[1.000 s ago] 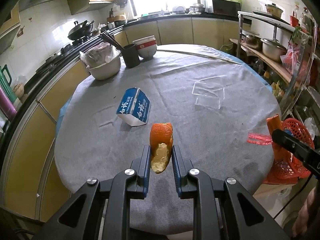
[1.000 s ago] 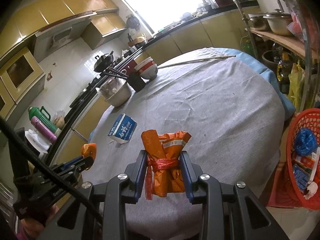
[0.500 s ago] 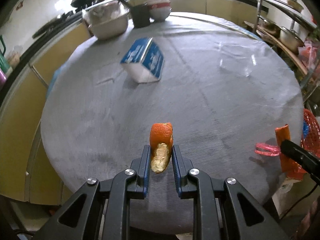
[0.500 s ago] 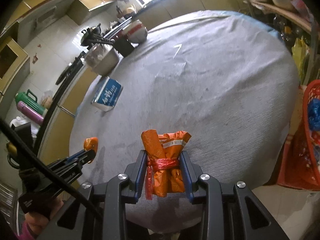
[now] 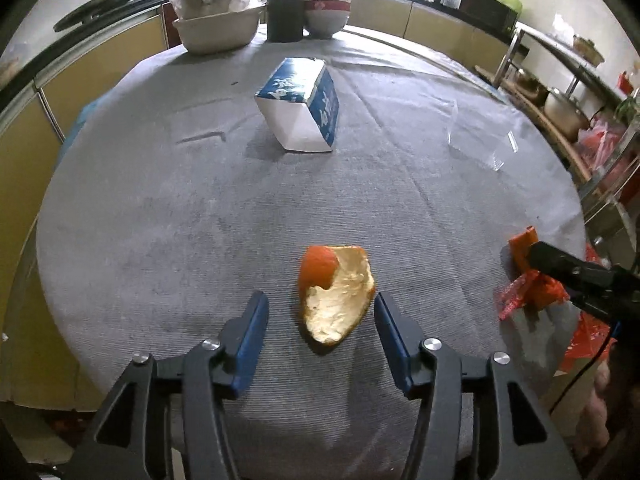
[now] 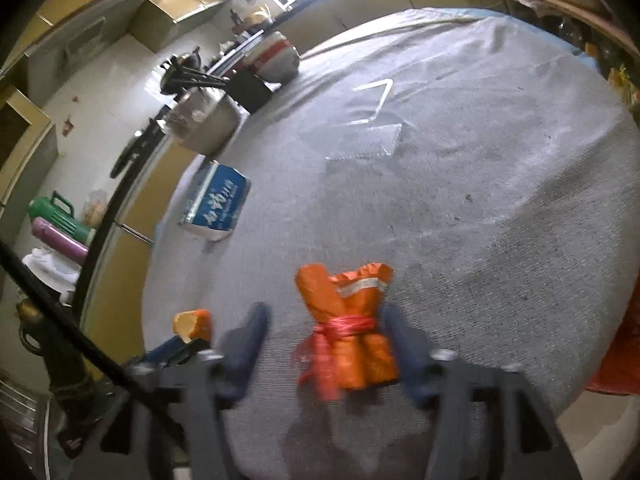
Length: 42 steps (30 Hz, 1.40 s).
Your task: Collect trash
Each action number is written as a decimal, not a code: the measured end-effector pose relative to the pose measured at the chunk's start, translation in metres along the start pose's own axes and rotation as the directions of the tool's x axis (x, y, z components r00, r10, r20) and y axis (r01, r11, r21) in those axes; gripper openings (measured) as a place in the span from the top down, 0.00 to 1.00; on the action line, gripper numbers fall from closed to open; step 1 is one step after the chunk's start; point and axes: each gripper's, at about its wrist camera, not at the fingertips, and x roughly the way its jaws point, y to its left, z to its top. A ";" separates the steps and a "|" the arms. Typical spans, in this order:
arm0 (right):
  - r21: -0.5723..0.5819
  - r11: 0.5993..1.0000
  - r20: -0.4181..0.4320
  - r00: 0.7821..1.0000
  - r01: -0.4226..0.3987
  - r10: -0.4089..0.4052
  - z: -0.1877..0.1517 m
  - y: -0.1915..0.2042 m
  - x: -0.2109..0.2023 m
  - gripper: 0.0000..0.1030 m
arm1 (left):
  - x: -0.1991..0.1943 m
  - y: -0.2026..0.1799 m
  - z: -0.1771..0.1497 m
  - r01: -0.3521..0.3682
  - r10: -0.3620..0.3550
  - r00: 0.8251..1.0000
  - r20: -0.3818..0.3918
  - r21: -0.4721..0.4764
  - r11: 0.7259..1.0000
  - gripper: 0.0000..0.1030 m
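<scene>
An orange peel [image 5: 334,294] lies on the grey tablecloth [image 5: 200,220] between the fingers of my left gripper [image 5: 320,308]. Its jaws are opening and the pads stand clear of the peel. An orange wrapper bundle [image 6: 352,328] tied with red string rests on the cloth between the fingers of my right gripper [image 6: 324,320]. Those jaws are opening too, with gaps on both sides of the bundle. The left wrist view shows the bundle [image 5: 528,280] at the right, by the right gripper's finger. The peel [image 6: 192,324] shows at the lower left of the right wrist view.
A blue and white carton [image 5: 300,108] lies mid-table, a clear plastic sheet [image 5: 476,136] to its right. A pot [image 5: 220,28], a dark cup [image 5: 286,18] and stacked bowls [image 5: 326,14] stand at the far edge. Kitchen counters ring the table; a shelf [image 5: 560,92] stands at right.
Both grippers came down toward the table and their jaws opened. The peel and the orange bundle, gripped before, now sit loose on the cloth between the fingers.
</scene>
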 end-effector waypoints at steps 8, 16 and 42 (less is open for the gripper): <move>-0.002 1.000 0.022 1.000 -0.017 0.017 -0.011 -0.012 -0.015 0.30 | -0.013 0.012 -0.003 0.101 -0.101 0.994 0.037 -0.014 0.995 0.33; -0.085 0.995 0.017 0.998 0.055 -0.053 -0.014 -0.006 -0.015 0.58 | -0.009 0.013 -0.003 0.132 -0.132 0.991 -0.001 -0.044 0.990 0.33; -0.159 0.982 0.029 0.995 0.103 -0.099 -0.021 0.000 -0.011 0.63 | 0.004 0.003 0.007 0.107 -0.106 0.994 0.020 -0.042 0.993 0.71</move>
